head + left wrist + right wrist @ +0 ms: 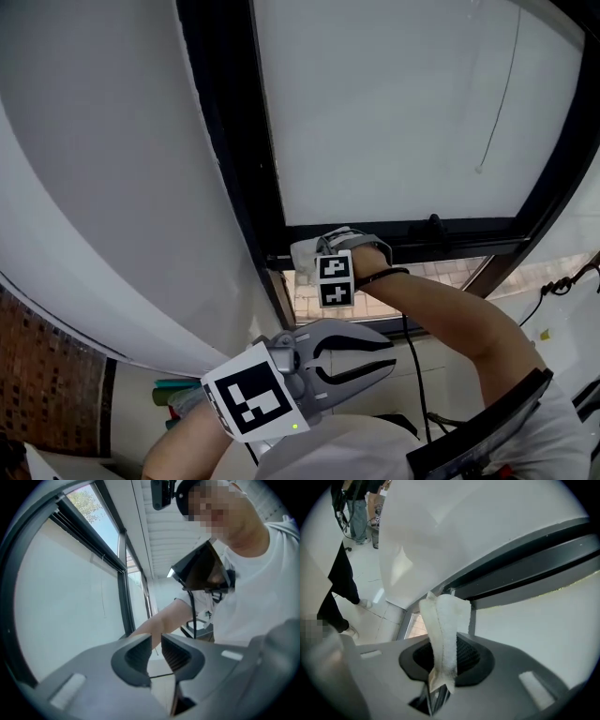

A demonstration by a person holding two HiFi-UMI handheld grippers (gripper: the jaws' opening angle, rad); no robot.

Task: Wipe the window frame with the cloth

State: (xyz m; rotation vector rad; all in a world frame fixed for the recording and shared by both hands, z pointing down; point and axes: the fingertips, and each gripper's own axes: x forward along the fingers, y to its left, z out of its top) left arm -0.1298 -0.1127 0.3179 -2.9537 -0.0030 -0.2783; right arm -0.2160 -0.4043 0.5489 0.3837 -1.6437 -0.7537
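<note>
One white cloth (446,629) is sitting pinched in the right claw (442,663), whose two jaws are pressing together on its lower end while the rest is standing up past the tips. In the right gripper view the cloth's top edge is reaching the dark window frame (525,569) just above the centre of the picture, at the corner where two bars are meeting. Whether it is actually touching there cannot be told.

In the head view the right claw (314,251) is lying at the centre of the picture, holding the cloth (304,254) up at the join of the black window frame (228,141). Its marker cube (335,279) is showing two patterned faces. One thin cord (503,89) is hanging down the pale pane at upper right.

The left claw (391,357) is hovering low in the centre, well apart from the frame, with its marker cube (247,401) turning one face to the camera. In the left gripper view the left claw (156,640) is holding its two jaws slightly spread, leaving a narrow gap with nothing in it. Behind the gap, the person's bare arm (157,623) is stretching toward the window frame (123,590) at centre left.

At far left of the right gripper view, one person in dark trousers (340,576) is standing on the pale floor (370,571).
</note>
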